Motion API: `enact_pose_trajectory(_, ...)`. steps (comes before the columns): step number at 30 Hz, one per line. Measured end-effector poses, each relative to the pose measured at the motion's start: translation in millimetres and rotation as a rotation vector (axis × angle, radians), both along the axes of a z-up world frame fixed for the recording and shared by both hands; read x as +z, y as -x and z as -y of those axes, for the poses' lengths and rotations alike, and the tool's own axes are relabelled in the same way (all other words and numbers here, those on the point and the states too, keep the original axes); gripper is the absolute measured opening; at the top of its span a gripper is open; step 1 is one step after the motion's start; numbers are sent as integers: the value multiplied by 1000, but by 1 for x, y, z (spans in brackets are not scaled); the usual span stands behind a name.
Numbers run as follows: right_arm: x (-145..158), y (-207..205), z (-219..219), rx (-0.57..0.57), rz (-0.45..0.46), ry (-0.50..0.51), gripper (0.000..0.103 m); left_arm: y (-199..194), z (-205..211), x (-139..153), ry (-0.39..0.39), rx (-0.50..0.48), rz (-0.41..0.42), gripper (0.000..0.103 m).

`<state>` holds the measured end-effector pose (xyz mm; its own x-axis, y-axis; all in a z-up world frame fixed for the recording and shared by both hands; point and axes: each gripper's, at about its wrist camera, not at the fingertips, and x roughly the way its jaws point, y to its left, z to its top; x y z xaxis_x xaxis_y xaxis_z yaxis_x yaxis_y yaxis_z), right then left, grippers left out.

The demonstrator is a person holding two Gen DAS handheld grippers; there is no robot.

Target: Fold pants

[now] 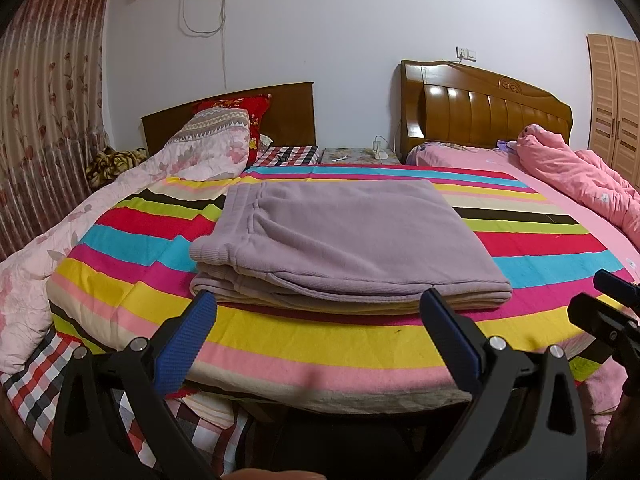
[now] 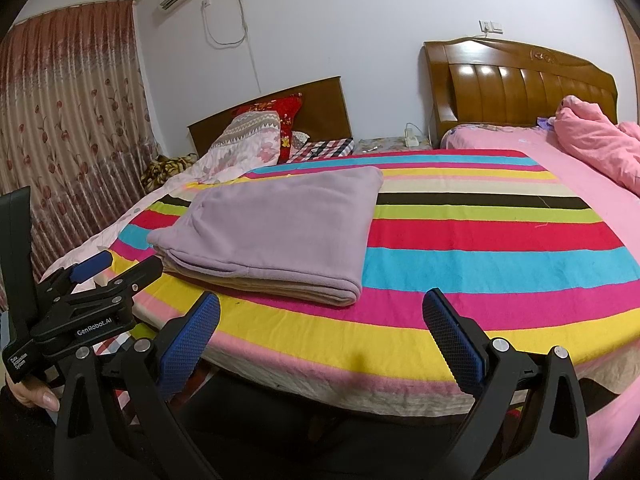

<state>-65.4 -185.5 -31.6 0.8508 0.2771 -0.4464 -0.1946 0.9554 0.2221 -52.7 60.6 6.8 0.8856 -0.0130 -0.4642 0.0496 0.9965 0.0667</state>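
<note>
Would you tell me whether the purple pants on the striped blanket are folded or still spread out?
Folded. The purple pants lie as a compact stacked rectangle with layered edges at the near side, on the striped blanket; neither gripper touches them.

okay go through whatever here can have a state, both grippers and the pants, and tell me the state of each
left gripper: open, empty, short of the pants
right gripper: open, empty, over the striped blanket's edge
purple pants: folded into a flat stack on the striped blanket
pink quilt: bunched up, unfolded
curtain: drawn shut
</note>
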Motion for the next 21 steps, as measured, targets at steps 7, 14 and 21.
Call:
enact_pose_trajectory(7,-1,-1,1,2,-1,-1,98,0,-1,1,2,1,-1,101)
enact_pose_trajectory(14,-1,-1,0,1,-2,-1,98,0,-1,1,2,1,-2,101)
enact_pose_trajectory(21,0,-1,1,1,-3,-2,98,0,0,1,2,1,-1,101)
